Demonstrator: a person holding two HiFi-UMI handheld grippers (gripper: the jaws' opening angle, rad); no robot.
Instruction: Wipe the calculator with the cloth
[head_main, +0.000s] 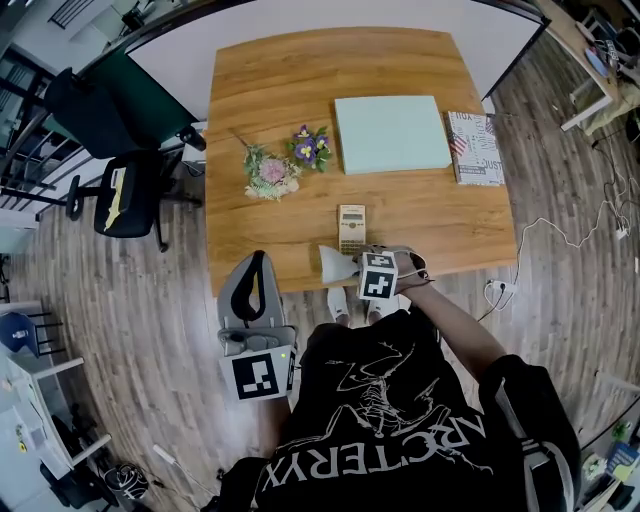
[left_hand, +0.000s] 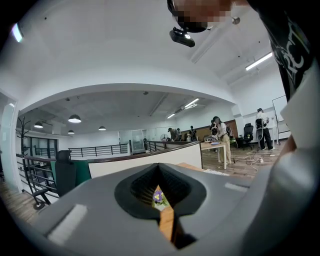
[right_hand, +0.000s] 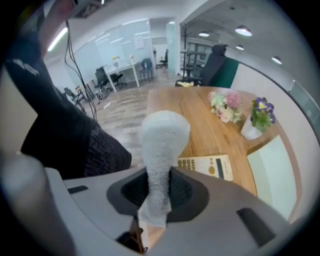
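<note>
two flower bunches (head_main: 285, 165) and a pale green pad (head_main: 391, 133) lie beyond the calculator (head_main: 351, 229); right gripper (right_hand: 157, 192) clamps the cloth (right_hand: 161, 145), left gripper (left_hand: 159, 210) closed, empty.

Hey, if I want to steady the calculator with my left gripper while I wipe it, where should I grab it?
Probably across its two long edges, coming down from above. The calculator lies flat and thin on the table, so only its narrow width offers a pinch. The left gripper is shut and would need opening.
</note>
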